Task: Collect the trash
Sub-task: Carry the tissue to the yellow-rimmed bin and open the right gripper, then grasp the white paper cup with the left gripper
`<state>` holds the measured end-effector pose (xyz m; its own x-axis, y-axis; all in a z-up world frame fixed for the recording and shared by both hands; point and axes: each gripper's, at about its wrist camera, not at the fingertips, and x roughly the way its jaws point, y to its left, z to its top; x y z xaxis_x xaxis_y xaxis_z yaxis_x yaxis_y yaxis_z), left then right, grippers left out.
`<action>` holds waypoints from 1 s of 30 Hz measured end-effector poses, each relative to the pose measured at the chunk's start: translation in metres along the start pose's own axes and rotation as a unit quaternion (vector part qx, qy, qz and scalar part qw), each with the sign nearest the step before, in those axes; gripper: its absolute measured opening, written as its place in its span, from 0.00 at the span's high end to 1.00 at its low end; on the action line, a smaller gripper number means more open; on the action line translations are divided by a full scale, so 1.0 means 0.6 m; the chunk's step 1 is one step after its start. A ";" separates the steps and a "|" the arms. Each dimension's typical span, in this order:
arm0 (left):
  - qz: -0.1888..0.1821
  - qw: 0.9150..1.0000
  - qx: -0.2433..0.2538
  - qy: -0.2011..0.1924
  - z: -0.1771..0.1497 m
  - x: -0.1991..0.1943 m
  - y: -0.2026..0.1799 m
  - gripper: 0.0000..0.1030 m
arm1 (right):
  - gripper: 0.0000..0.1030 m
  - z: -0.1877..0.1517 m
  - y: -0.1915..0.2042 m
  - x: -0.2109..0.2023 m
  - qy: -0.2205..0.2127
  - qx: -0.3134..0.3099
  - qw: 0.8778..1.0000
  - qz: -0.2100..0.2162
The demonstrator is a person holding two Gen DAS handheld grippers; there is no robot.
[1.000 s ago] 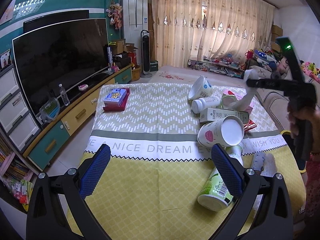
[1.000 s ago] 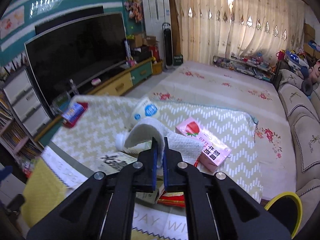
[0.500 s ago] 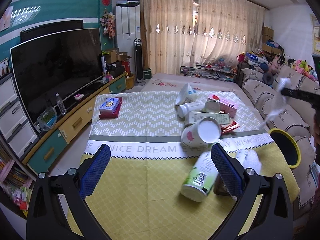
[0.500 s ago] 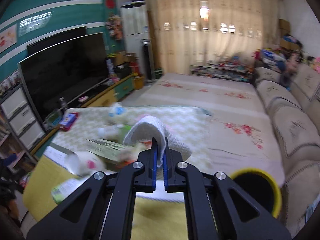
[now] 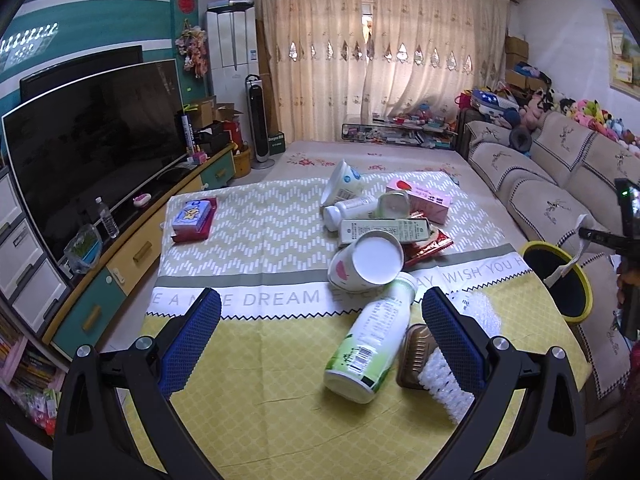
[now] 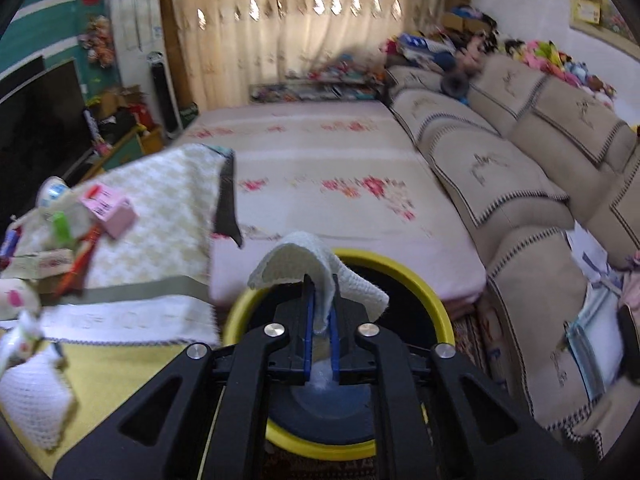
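Observation:
My right gripper [image 6: 320, 312] is shut on a white paper towel [image 6: 316, 260] and holds it over the yellow-rimmed trash bin [image 6: 424, 292] beside the table. In the left wrist view the bin [image 5: 576, 276] stands at the table's right edge, with the towel [image 5: 568, 264] hanging above it. My left gripper [image 5: 320, 332] is open and empty above the near part of the table. Trash lies on the tablecloth: a white and green bottle [image 5: 372, 344], a paper cup [image 5: 366, 264], a carton [image 5: 384, 230], a pink box [image 5: 424, 196] and a brush [image 5: 436, 380].
The table [image 5: 240, 380] has a yellow and green cloth. A blue and red book [image 5: 194, 218] lies at its far left. A TV [image 5: 92, 148] on a cabinet stands on the left, a sofa [image 5: 552, 184] on the right. White netting [image 6: 32, 396] lies near the table's edge.
My right gripper has carried the paper towel from above the trash pile off the table's right side to over the bin. The left gripper has drawn back a little.

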<state>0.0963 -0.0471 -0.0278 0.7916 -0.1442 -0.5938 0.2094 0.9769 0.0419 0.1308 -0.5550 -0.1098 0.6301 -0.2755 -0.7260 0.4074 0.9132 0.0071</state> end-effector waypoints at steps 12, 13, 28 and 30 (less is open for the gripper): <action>-0.006 0.999 0.005 0.031 -0.003 0.032 -0.010 0.04 | 0.38 -0.028 -0.008 0.019 0.014 0.004 1.000 -0.027; -0.005 0.999 0.005 0.035 -0.002 0.038 -0.011 0.03 | 0.37 -0.030 -0.006 0.011 0.009 0.005 1.000 -0.025; -0.004 0.995 0.029 0.095 0.045 0.195 -0.063 0.04 | 0.35 -0.051 0.050 -0.048 -0.014 -0.018 1.000 0.015; -0.005 0.994 0.032 0.109 0.050 0.221 -0.075 0.04 | 0.35 -0.049 0.058 -0.043 -0.013 -0.021 0.999 0.022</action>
<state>0.2090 -0.1152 -0.0841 0.6481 -0.1098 -0.7536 0.2579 0.9627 0.0815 0.1089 -0.5070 -0.1110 0.6638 -0.2429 -0.7074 0.3512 0.9363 0.0081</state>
